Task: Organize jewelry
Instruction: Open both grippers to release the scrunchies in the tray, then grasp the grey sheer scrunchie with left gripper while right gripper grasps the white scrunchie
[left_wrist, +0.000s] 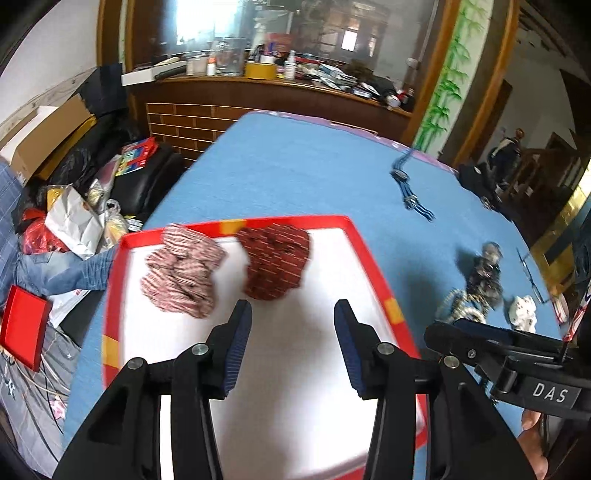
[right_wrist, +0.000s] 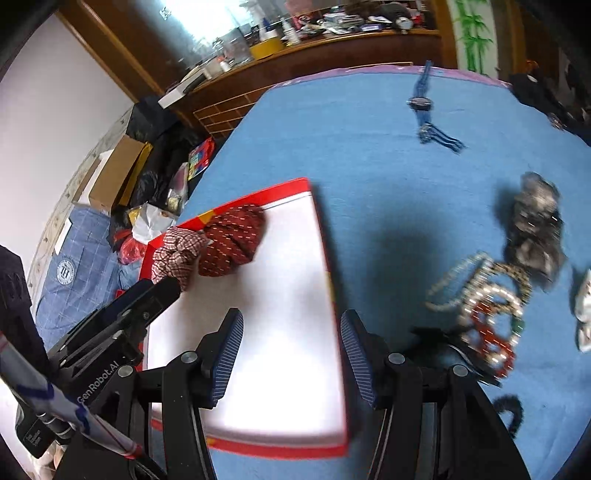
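- Left wrist view: left gripper (left_wrist: 292, 314) hanging jaws apart, empty, above the red tray (left_wrist: 373, 266) near two scrunchies (left_wrist: 273, 264). Could drag them out.
- Right wrist view: right gripper (right_wrist: 291, 325) spread wide, nothing held; tangled bead bracelets (right_wrist: 487, 314) on the blue cloth (right_wrist: 351, 129), outside the tray. Might snag several together.

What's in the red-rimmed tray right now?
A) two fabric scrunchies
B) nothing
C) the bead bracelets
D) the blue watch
A: a pink striped scrunchie and a dark red scrunchie lie at the far end of the tray, while the bead bracelets and the blue watch lie on the blue table cover.
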